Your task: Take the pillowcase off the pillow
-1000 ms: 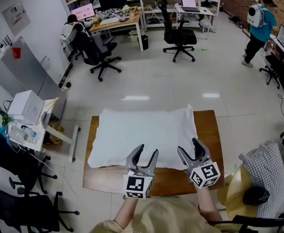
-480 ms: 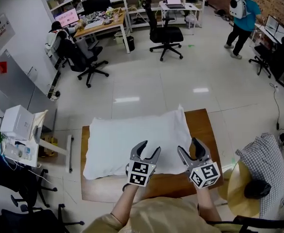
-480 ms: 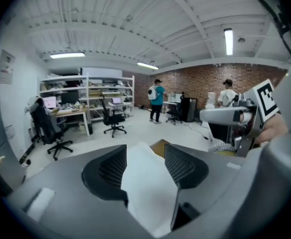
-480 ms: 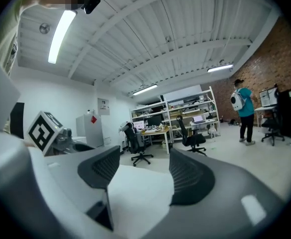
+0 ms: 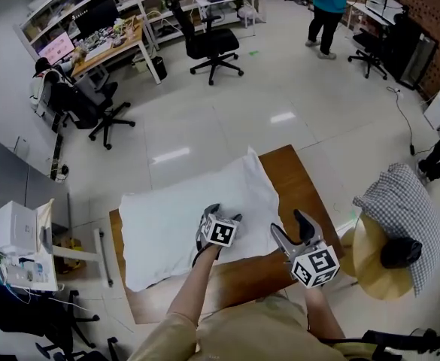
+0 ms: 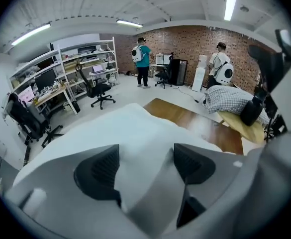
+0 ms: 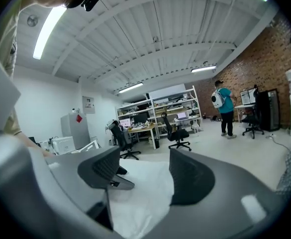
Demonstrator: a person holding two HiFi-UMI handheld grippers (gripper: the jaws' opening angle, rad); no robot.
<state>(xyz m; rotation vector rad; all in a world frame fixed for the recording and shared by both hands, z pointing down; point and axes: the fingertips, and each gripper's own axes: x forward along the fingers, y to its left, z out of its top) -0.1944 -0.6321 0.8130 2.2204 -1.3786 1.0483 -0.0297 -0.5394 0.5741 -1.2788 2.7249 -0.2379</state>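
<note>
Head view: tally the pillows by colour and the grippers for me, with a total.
White pillow: 1
Checked pillow: 1
Grippers: 2 (left gripper, whose jaws have just been opening with the white pillow showing between them, and right gripper)
Total: 4

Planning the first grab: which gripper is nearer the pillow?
Left. The left gripper is over the pillow's near edge, jaws just opening with it between them; the right gripper hovers open beside its near corner.
</note>
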